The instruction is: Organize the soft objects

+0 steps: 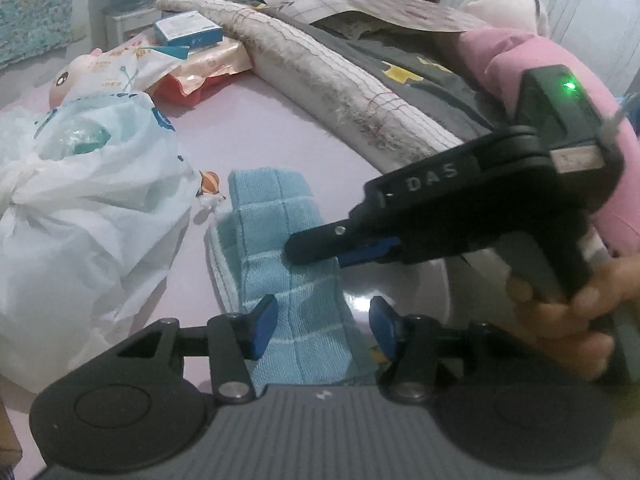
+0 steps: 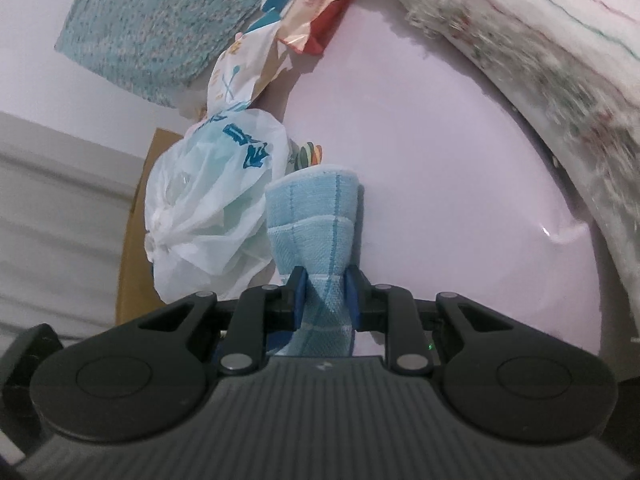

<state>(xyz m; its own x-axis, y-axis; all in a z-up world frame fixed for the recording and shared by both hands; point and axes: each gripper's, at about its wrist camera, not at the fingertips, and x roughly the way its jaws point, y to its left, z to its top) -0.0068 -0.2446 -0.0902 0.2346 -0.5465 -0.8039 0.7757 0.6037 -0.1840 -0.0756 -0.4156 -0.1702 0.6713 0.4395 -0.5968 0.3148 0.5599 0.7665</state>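
Note:
A light blue checked towel [image 1: 276, 236] lies on the pale pink table [image 1: 260, 128], partly folded. In the left wrist view my left gripper [image 1: 324, 326] is open, its blue pads either side of the towel's near end, just above it. My right gripper [image 1: 320, 246] reaches in from the right and pinches the towel's edge. In the right wrist view the right gripper [image 2: 325, 300] is shut on the towel [image 2: 316, 216], which bunches between the pads and fans out beyond them.
A knotted white plastic bag [image 1: 80, 200] sits left of the towel, also in the right wrist view [image 2: 208, 216]. Behind are snack packets [image 1: 192, 64], a blue box [image 1: 188, 30], a pink plush toy [image 1: 68, 76], a rolled fringed blanket [image 1: 332, 80] and pink and grey clothes [image 1: 516, 52].

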